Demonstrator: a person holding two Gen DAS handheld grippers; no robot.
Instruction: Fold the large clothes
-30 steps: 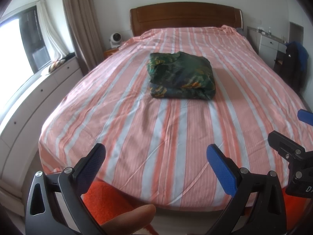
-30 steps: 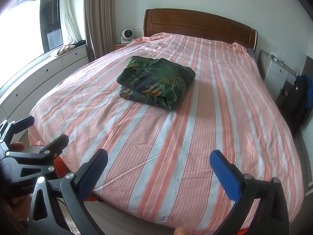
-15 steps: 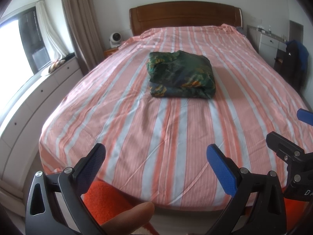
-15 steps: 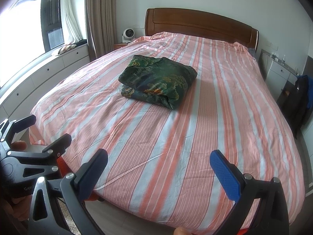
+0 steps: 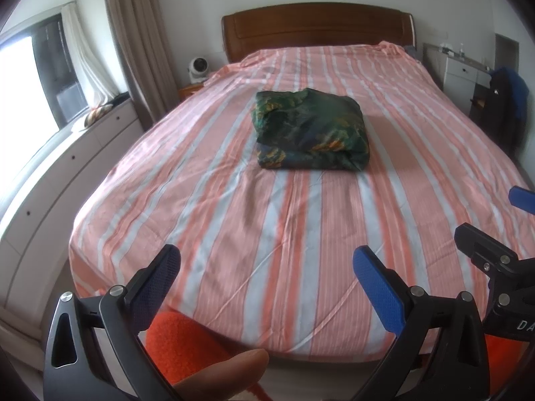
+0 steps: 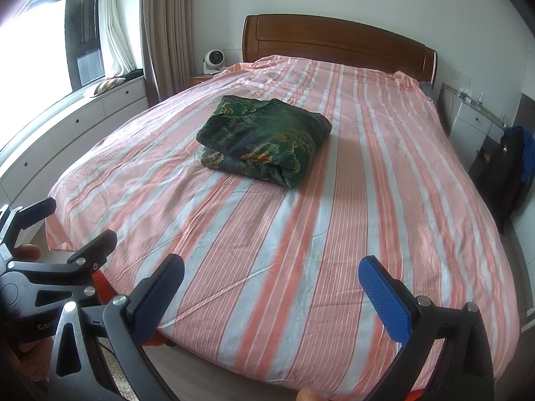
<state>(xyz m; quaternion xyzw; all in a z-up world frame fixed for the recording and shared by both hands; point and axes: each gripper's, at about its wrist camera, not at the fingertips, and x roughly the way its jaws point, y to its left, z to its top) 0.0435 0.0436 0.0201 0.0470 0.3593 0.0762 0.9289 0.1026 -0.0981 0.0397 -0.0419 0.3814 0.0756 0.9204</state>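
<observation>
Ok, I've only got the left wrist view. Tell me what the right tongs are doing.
Observer: The right tongs are wide open and empty, over the foot of the bed.
Operator: Now place my left tongs from that side.
Observer: The left tongs sit by the bed's near left corner, to the left of the right tongs.

Daylight floods from the blown-out window (image 6: pixel 36 43) at left; fisheye edges bend, dark vignette corners
</observation>
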